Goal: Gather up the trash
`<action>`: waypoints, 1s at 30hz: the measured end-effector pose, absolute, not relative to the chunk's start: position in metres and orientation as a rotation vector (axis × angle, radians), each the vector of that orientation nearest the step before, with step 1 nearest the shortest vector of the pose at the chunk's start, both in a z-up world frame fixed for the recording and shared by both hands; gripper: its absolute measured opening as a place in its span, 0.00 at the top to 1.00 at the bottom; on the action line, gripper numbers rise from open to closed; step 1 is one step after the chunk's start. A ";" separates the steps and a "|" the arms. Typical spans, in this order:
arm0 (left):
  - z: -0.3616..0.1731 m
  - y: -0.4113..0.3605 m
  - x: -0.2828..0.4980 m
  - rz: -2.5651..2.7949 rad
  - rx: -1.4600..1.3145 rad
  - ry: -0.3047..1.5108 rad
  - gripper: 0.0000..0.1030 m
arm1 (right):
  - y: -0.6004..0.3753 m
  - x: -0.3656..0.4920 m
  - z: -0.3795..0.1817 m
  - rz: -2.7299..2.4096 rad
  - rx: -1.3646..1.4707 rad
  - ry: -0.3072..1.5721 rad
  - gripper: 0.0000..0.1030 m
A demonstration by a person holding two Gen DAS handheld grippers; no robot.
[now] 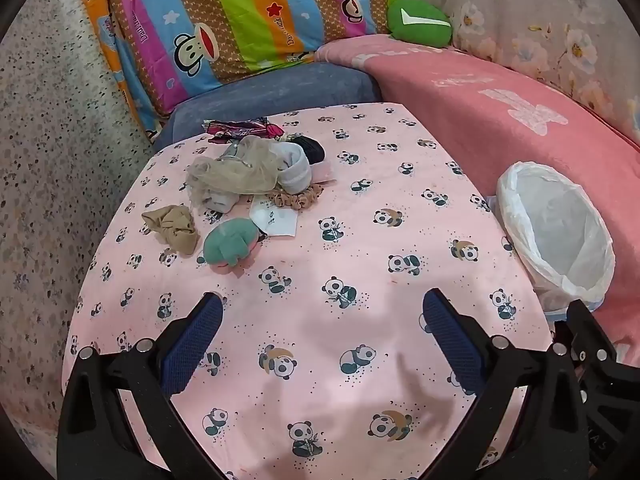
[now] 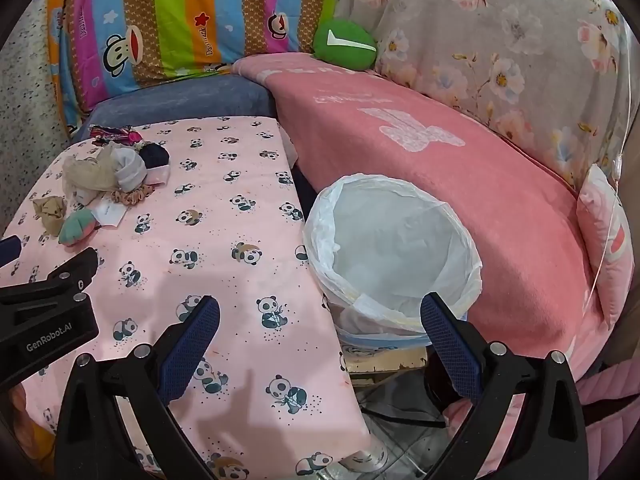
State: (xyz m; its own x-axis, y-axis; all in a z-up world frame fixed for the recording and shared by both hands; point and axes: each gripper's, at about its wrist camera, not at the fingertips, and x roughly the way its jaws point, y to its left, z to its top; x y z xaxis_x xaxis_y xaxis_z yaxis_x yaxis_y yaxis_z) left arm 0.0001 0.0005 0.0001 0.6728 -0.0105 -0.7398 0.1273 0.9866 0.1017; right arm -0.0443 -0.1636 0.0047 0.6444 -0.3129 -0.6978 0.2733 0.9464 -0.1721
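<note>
A heap of small items lies at the far left of the pink panda tablecloth (image 1: 320,340): a shiny purple wrapper (image 1: 236,128), beige stockings (image 1: 236,172), a grey sock (image 1: 296,168), a black bundle (image 1: 312,150), a scrunchie (image 1: 296,198), a white paper scrap (image 1: 274,218), a green-and-pink cloth ball (image 1: 230,242) and a tan bundle (image 1: 172,228). A bin lined with a white bag (image 2: 392,248) stands off the table's right edge. My left gripper (image 1: 322,314) hangs open over bare cloth, short of the heap. My right gripper (image 2: 320,316) is open above the table edge and bin rim.
A pink blanket (image 2: 460,184) covers the sofa behind the bin, with a green cushion (image 2: 344,44), a striped cartoon quilt (image 1: 224,24) and floral fabric (image 2: 500,52) at the back. A blue cushion (image 1: 276,92) lies behind the table. A speckled wall (image 1: 44,184) is at left.
</note>
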 end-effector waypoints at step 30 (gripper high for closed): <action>0.005 0.001 -0.003 -0.068 0.153 0.808 0.07 | -0.165 -0.046 0.013 -0.342 -0.057 0.784 0.07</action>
State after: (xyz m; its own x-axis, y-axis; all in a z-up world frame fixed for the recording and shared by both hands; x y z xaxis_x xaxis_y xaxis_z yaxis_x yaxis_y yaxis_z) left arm -0.0026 0.0014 0.0053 0.6896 -0.0020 -0.7241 0.1189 0.9867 0.1105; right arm -0.0458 -0.1651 0.0132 0.6560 -0.3230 -0.6821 0.2806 0.9434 -0.1768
